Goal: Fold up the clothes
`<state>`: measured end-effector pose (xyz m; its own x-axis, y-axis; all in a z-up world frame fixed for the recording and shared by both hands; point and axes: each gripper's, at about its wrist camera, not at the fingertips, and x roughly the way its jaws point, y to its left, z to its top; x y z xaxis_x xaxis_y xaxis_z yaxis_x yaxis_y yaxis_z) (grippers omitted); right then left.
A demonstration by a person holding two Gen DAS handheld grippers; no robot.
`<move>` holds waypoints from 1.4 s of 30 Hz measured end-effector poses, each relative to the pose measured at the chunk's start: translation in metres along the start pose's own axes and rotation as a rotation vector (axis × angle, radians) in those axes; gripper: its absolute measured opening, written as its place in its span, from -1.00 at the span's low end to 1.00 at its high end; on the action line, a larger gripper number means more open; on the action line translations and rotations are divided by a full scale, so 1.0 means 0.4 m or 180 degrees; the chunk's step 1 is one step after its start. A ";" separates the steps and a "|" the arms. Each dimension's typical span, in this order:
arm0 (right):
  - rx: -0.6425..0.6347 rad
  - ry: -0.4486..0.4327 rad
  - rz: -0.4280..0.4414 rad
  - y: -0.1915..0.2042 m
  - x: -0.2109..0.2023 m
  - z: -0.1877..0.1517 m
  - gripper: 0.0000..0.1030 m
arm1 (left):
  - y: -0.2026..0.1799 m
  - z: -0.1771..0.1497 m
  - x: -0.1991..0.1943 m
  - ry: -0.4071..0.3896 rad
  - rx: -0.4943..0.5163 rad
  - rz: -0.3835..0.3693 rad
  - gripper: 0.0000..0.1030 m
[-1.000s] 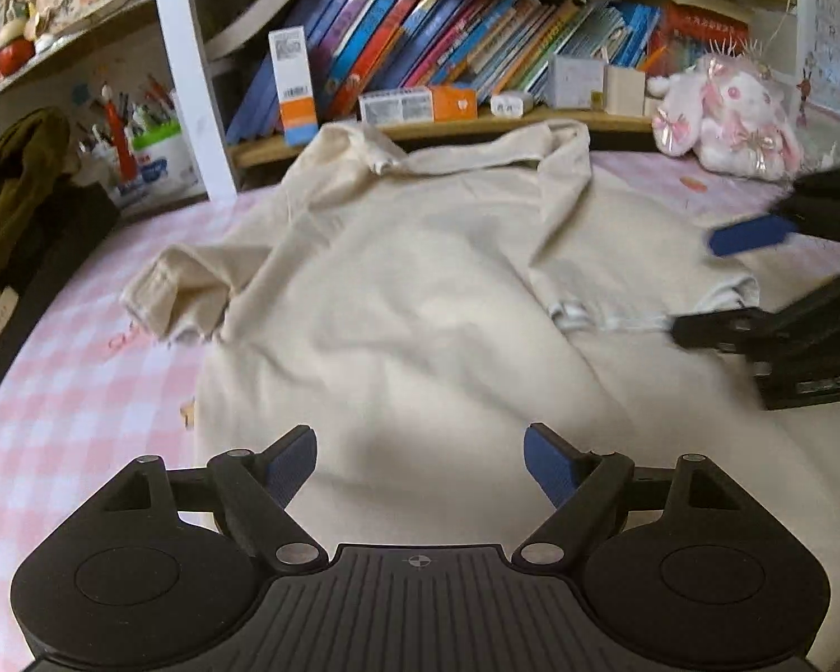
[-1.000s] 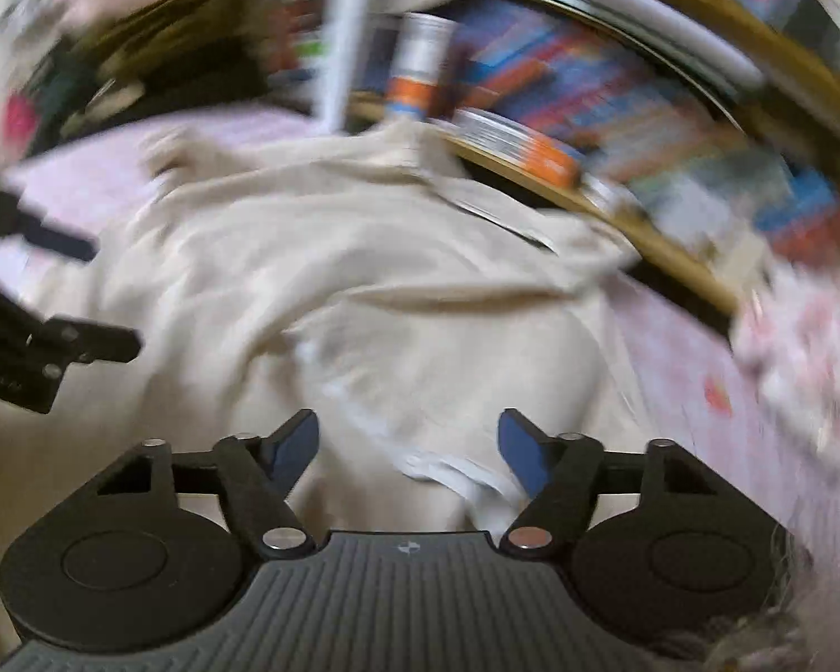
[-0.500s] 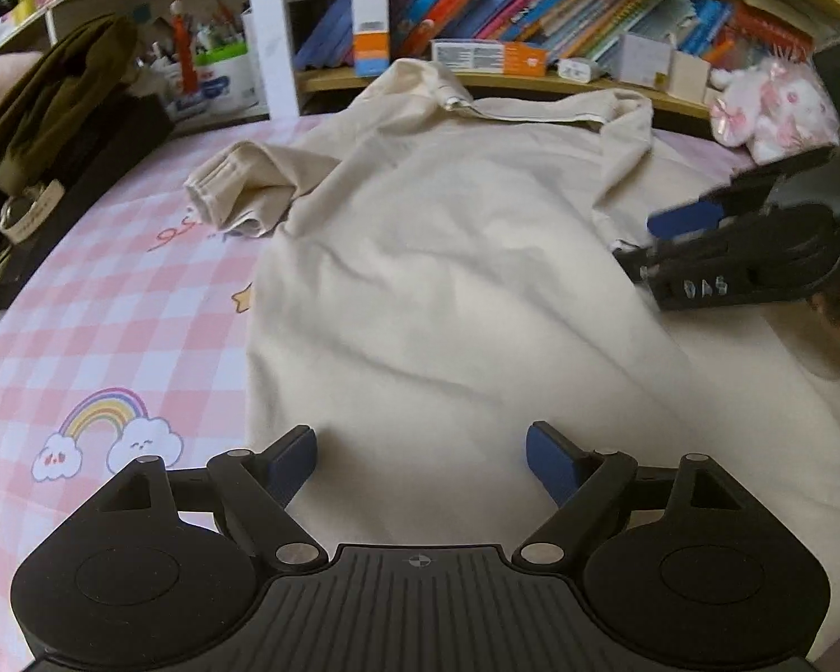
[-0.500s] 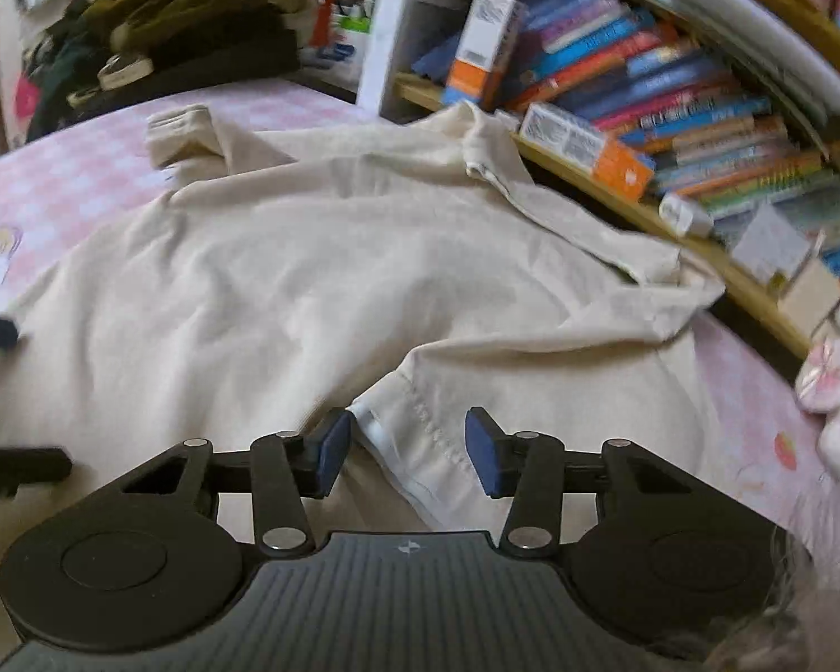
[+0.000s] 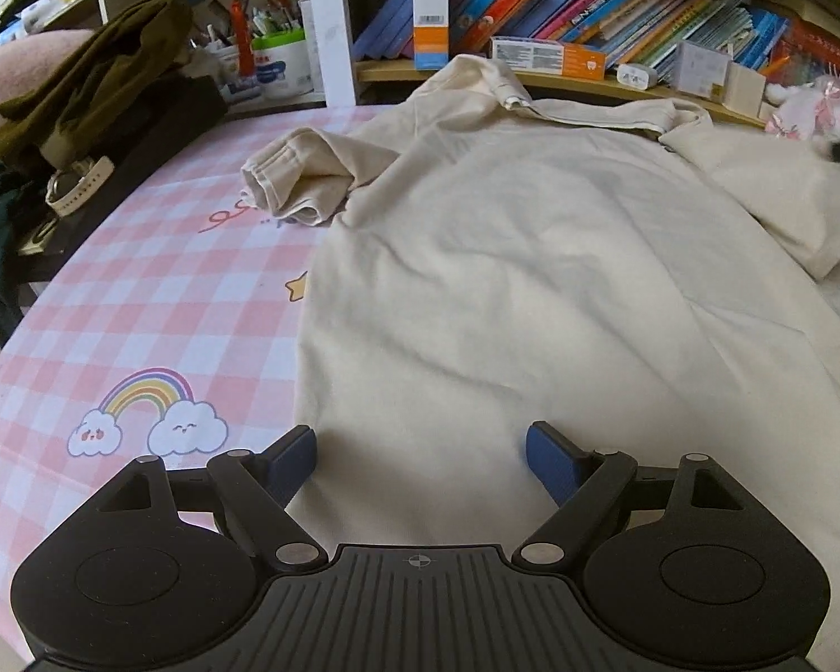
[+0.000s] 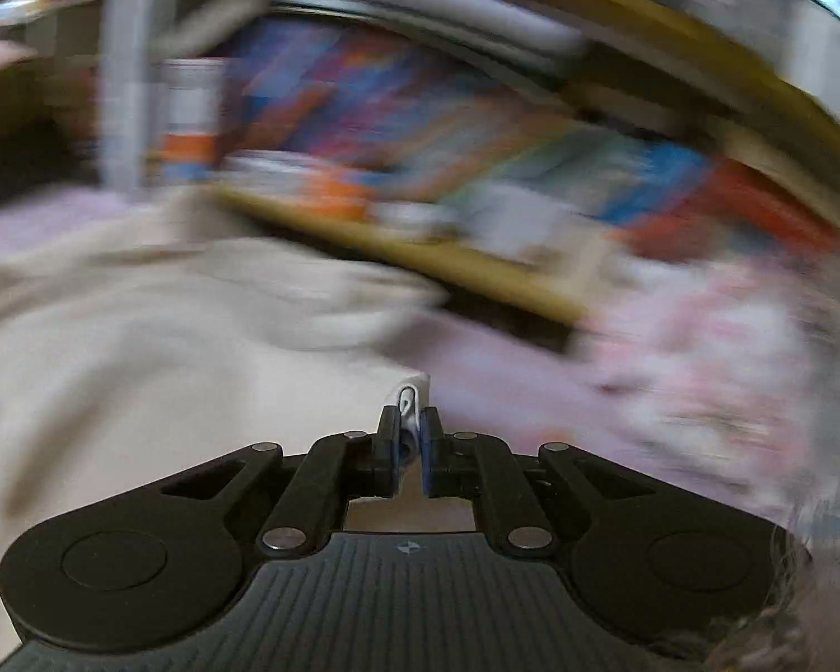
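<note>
Right wrist: right gripper [image 6: 410, 437] pinches shirt [image 6: 140, 369] sleeve edge.

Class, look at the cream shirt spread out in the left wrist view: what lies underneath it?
The cream shirt lies on a pink checked sheet printed with a rainbow and a star half tucked under its edge. Whatever else the shirt covers cannot be seen.
</note>
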<state>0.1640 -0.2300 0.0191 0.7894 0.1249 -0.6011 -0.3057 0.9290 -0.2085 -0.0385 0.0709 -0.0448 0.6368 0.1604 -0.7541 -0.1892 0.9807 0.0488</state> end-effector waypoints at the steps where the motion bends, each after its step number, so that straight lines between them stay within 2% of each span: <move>1: 0.0065 0.0063 -0.0184 -0.054 0.019 -0.001 -0.87 | 0.000 0.001 0.001 0.0005 0.0004 0.0002 0.66; 5: 0.0145 0.0307 -0.0759 -0.215 0.091 -0.024 -0.90 | -0.001 0.002 0.001 0.0019 -0.0006 0.0013 0.66; 13: 0.0167 0.0553 -0.1182 -0.330 0.181 -0.068 -0.94 | -0.003 0.000 -0.004 0.0042 -0.0011 0.0050 0.66; 17: 0.0486 0.0453 -0.0862 -0.336 0.139 -0.067 -0.89 | -0.002 0.008 -0.004 0.0048 -0.0015 0.0072 0.64; 20: 0.0582 0.0336 -0.0579 -0.290 0.082 -0.066 -0.64 | 0.030 0.042 -0.008 -0.0090 -0.0185 0.0032 0.63; 21: 0.0580 0.0308 -0.0438 -0.260 0.058 -0.073 -0.39 | 0.040 0.053 -0.009 -0.0136 -0.0241 0.0019 0.63; 22: 0.0553 0.0280 -0.0312 -0.226 0.032 -0.080 -0.05 | 0.052 0.065 -0.010 -0.0182 -0.0306 0.0004 0.63; 24: 0.0444 0.0249 -0.0126 -0.156 -0.010 -0.098 0.19 | 0.103 0.102 0.002 -0.0275 -0.0612 -0.0065 0.63; 27: 0.0288 0.0341 0.0072 -0.061 -0.067 -0.145 0.39 | 0.188 0.151 0.048 -0.0350 -0.1167 -0.0231 0.62; 31: 0.0246 0.0549 0.0174 0.030 -0.137 -0.214 0.40 | 0.294 0.204 0.138 -0.0258 -0.1951 -0.0646 0.57; 35: 0.0278 0.0753 0.0095 0.092 -0.201 -0.269 0.39 | 0.373 0.204 0.237 -0.0095 -0.3043 -0.1360 0.59; 38: 0.0299 0.0891 -0.0003 0.129 -0.242 -0.306 0.39 | 0.401 0.193 0.299 -0.0022 -0.3551 -0.1509 0.57; 40: 0.0298 0.0970 -0.0070 0.153 -0.268 -0.327 0.39 | 0.413 0.194 0.322 -0.0073 -0.3745 -0.1576 0.52; 41: 0.0319 0.0992 -0.0110 0.163 -0.278 -0.333 0.39 | 0.422 0.201 0.334 -0.0072 -0.3795 -0.1556 0.18; 42: 0.0341 0.1014 -0.0150 0.172 -0.289 -0.338 0.38 | 0.432 0.208 0.345 -0.0068 -0.3838 -0.1530 -0.41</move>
<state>-0.0202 -0.2276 -0.0303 0.5903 -0.0186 -0.8070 -0.2018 0.9646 -0.1698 0.0789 0.2716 -0.0862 0.8379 -0.1646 -0.5204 -0.4821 0.2239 -0.8470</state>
